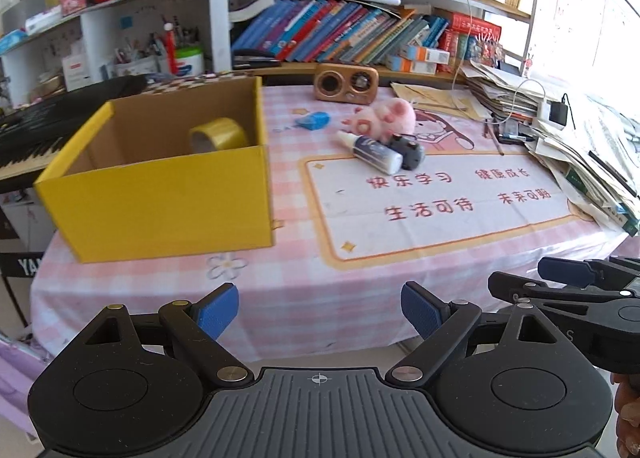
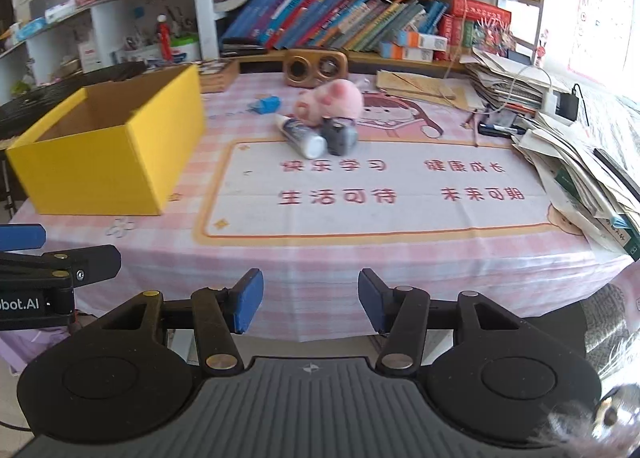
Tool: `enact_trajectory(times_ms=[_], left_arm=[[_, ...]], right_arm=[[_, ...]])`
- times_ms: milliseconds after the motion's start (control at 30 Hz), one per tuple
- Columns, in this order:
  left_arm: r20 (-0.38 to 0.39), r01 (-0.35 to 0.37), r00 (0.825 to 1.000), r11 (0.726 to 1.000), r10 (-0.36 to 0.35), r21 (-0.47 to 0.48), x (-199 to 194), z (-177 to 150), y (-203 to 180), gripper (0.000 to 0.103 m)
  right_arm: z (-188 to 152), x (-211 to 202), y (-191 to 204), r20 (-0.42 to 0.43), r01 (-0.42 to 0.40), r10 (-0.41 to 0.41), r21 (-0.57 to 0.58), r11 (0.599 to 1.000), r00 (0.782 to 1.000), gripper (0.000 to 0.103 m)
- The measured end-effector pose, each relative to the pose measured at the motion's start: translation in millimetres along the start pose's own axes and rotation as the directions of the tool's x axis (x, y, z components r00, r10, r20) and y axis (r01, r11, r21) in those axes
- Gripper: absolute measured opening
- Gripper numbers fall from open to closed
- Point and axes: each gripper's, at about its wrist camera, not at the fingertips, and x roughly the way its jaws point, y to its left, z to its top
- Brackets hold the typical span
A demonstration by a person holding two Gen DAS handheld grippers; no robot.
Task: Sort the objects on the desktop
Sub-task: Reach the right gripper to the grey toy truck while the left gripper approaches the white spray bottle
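Note:
A yellow cardboard box [image 1: 160,198] stands open on the left of the table, with a yellow tape roll [image 1: 218,134] inside; the box also shows in the right wrist view [image 2: 116,162]. Mid-table lie a pink plush pig [image 1: 386,116] [image 2: 332,100], a white bottle [image 1: 370,150] [image 2: 300,136], a small dark grey object [image 1: 408,150] [image 2: 339,134] and a blue item [image 1: 312,120] [image 2: 266,104]. My left gripper [image 1: 320,312] is open and empty, off the table's near edge. My right gripper [image 2: 310,304] is open and empty, beside it to the right.
A wooden speaker [image 1: 346,82] stands at the back of the pink tablecloth [image 1: 400,258]. Stacked papers and books [image 1: 580,150] crowd the right side. A piano keyboard [image 1: 44,130] lies left of the box. Bookshelves [image 1: 340,34] rise behind the table.

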Motion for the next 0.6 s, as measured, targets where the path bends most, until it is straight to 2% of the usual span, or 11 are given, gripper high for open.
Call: enact_trajectory(times_ms=[333,600], left_arm=[[-0.008,0.012,1.000,1.000,-0.012,0.004,42.9,35.8,-42.3,0.091],[-0.026,-0.005,1.000,1.000,0.004,-0.019,73.3,54.5,-74.9,0.091]], right_arm=[[31.5,31.6,-56.8,-0.001,0.013,-0.013,0.016,1.000,1.000,0.052],[50.5,57.6,-100.9,-0.017,-0.005,0.005,0.006,1.000,1.000,0.052]])
